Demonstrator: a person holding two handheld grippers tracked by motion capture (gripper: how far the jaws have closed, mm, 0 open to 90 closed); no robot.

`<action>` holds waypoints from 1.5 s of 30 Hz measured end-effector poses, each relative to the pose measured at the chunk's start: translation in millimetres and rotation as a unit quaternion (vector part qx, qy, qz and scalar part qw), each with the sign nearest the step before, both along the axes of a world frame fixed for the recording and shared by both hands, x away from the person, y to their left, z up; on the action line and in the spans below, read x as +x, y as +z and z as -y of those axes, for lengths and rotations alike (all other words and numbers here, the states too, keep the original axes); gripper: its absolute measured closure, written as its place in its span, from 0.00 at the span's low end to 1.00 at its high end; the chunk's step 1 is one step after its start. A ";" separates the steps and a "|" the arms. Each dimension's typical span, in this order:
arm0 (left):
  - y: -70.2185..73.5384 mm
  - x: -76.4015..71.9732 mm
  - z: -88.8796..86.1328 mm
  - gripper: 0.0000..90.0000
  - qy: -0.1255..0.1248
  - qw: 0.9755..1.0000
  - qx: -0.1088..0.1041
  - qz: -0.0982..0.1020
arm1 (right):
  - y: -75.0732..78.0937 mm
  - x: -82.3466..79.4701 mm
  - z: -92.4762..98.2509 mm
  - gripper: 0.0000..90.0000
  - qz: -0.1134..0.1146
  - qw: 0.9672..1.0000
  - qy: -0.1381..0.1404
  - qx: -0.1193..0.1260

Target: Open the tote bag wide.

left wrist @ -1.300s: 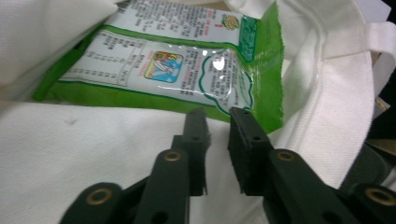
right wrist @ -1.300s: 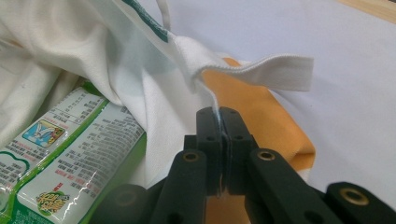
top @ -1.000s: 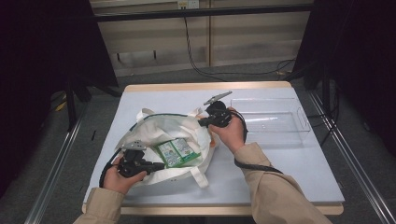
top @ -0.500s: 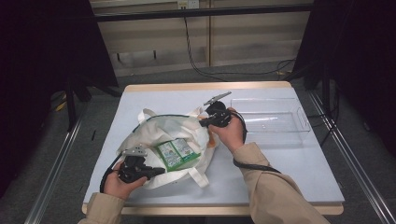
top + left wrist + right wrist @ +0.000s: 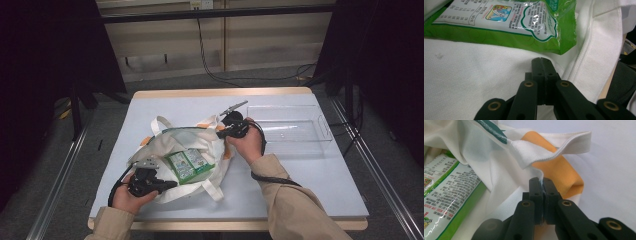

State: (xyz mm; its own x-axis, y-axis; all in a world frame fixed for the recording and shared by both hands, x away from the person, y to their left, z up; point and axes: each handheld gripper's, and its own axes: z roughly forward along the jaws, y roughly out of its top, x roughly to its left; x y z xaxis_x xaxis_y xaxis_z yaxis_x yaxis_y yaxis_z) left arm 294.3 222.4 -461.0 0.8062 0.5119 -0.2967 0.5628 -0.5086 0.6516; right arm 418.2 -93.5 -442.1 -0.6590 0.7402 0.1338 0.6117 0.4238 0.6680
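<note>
On the near left of the table [image 5: 310,185] the left gripper [image 5: 167,185] is lying at the bag's near edge with its jaws together; in the left gripper view they are meeting flat against each other over the white cloth, and whether a fold is pinched between them I cannot tell. The white tote bag [image 5: 165,145] is sprawling across the table's middle, its mouth gaping toward the person, and the green packet [image 5: 189,166] is sitting in that mouth, just beyond and to the right of the left jaws, its long axis slanting from the near left toward the far right. At the far right rim of the bag the right gripper [image 5: 221,131] is clamping a thin edge of the cloth, holding the opening up. The left gripper is clearly the nearer one to the packet, so the pull-out is probably falling to it. A clear tray [image 5: 320,132] is waiting right of the bag.
</note>
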 end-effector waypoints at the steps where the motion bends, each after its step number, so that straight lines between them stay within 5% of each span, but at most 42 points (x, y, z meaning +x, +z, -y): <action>1: 0.1 0.1 0.1 1.00 0.001 1.000 0.000 0.001 | 0.2 -0.1 -0.1 0.97 0.002 1.000 0.002 -0.001; 10: 6.0 3.8 -1.9 0.91 0.011 1.000 0.000 0.012 | 7.7 -8.5 3.3 0.85 0.024 1.000 0.011 0.016; 22: 15.2 13.7 -7.0 0.55 0.052 0.998 0.001 0.036 | 24.9 -29.9 3.1 0.62 0.060 0.996 0.054 0.026; 27: 16.7 18.8 -8.2 0.40 0.067 0.997 -0.017 0.031 | 30.5 -37.3 3.9 0.55 0.060 0.995 0.066 0.036; 34: 16.0 23.7 -4.7 0.29 0.070 0.997 -0.017 0.029 | 37.1 -47.0 4.4 0.48 0.065 0.994 0.074 0.037; 45: 17.5 27.8 -1.0 0.24 0.071 0.997 -0.013 0.028 | 39.4 -60.9 -3.7 0.45 0.064 0.991 0.108 0.041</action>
